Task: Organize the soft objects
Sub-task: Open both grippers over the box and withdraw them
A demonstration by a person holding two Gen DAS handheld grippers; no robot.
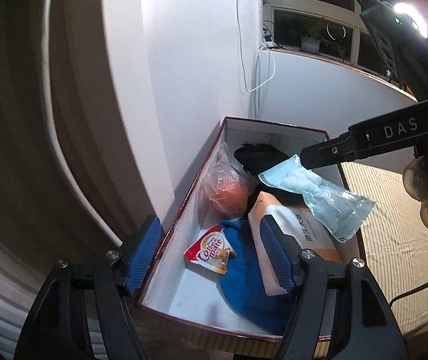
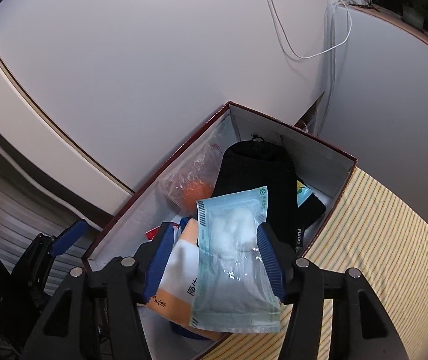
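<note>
Right gripper (image 2: 212,258): jaws parted around the cotton packet (image 2: 231,252), pads not clearly pressing; the hold looks released.
Left gripper (image 1: 211,255): jaws wide apart, empty, above the near left wall of the box (image 1: 184,204).
Packet: over the box's right side, above the tissue pack (image 1: 291,240).
Risk: its near end overhangs the right rim, so it may slide out onto the striped cloth (image 2: 378,255).
Room: white wall, dark window far right.

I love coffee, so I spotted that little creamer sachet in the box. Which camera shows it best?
The left wrist view: the Coffee-mate sachet lies in plain sight against the blue cloth, its label readable. In the right wrist view only a red sliver shows beside the claw finger.
</note>
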